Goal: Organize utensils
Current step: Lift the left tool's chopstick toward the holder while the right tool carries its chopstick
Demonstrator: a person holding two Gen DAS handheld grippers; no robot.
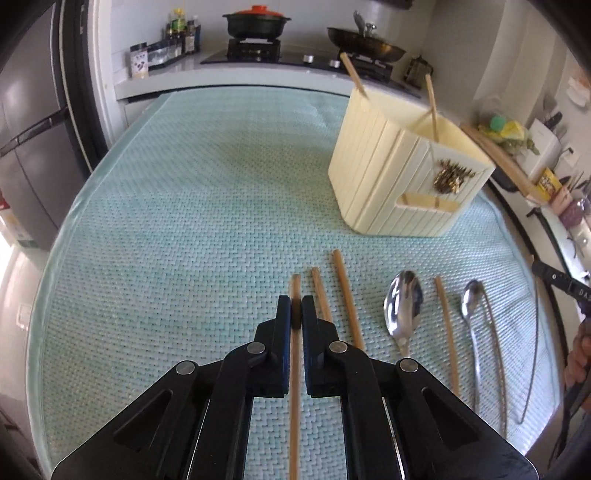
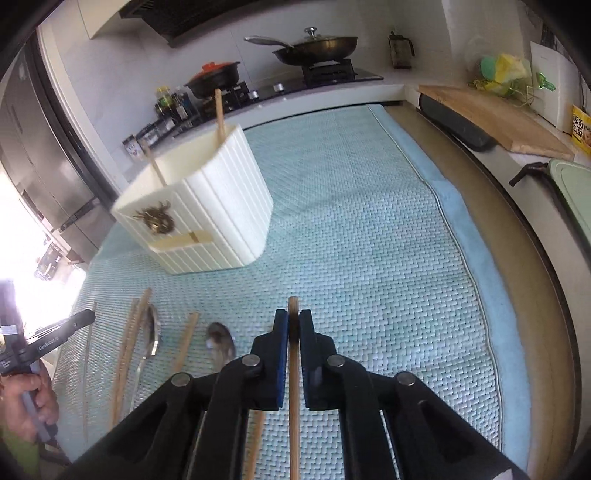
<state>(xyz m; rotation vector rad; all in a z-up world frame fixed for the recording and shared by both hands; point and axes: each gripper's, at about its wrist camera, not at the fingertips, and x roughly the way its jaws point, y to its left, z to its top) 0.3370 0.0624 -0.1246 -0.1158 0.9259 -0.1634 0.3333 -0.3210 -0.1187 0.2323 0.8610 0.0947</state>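
A cream ribbed utensil holder [image 1: 402, 177] stands on the teal woven mat [image 1: 192, 206], with two wooden chopsticks [image 1: 431, 107] standing in it. It also shows in the right wrist view [image 2: 207, 214]. My left gripper [image 1: 296, 304] is shut on a wooden chopstick [image 1: 294, 387] low over the mat. My right gripper [image 2: 293, 325] is shut on another wooden chopstick [image 2: 293, 398]. On the mat lie more chopsticks [image 1: 347, 299], a large steel spoon [image 1: 403, 306] and a smaller steel spoon [image 1: 472, 317].
A stove with a black pot [image 1: 256, 24] and a wok [image 1: 365, 40] sits behind the mat. A fridge [image 1: 26, 122] is at the left. A wooden cutting board [image 2: 495, 114] and a dark tray lie on the right counter.
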